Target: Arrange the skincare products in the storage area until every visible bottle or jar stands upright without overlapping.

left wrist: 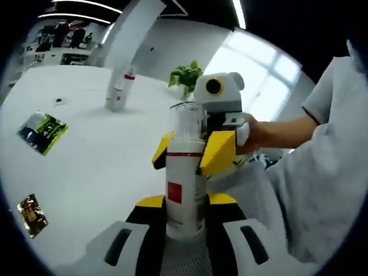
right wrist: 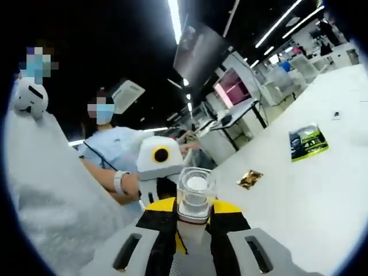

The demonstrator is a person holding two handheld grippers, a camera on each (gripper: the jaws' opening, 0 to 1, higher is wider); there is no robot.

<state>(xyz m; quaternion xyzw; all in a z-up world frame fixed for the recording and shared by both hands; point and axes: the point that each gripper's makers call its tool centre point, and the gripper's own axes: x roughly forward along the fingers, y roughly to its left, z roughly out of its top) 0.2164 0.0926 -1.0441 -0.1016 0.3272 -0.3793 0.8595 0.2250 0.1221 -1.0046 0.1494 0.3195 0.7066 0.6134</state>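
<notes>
A white bottle [left wrist: 185,172] with a red label and a clear cap [left wrist: 187,121] stands upright between both grippers. My left gripper [left wrist: 185,201] is shut on its lower body. Coming in from the right, held by a hand, my right gripper [left wrist: 188,152] has its yellow jaws closed on the bottle just under the cap. In the right gripper view the clear cap [right wrist: 195,192] rises between the jaws of the right gripper [right wrist: 194,211], with the left gripper [right wrist: 156,164] behind it. A second white bottle [left wrist: 118,92] with a red collar stands far off on the white table [left wrist: 98,161].
A green-and-black sachet [left wrist: 41,131] [right wrist: 307,142] and a gold sachet [left wrist: 31,214] [right wrist: 250,179] lie flat on the table. A potted plant [left wrist: 187,77] sits at the far edge. A person's grey sleeve [left wrist: 322,172] is at the right.
</notes>
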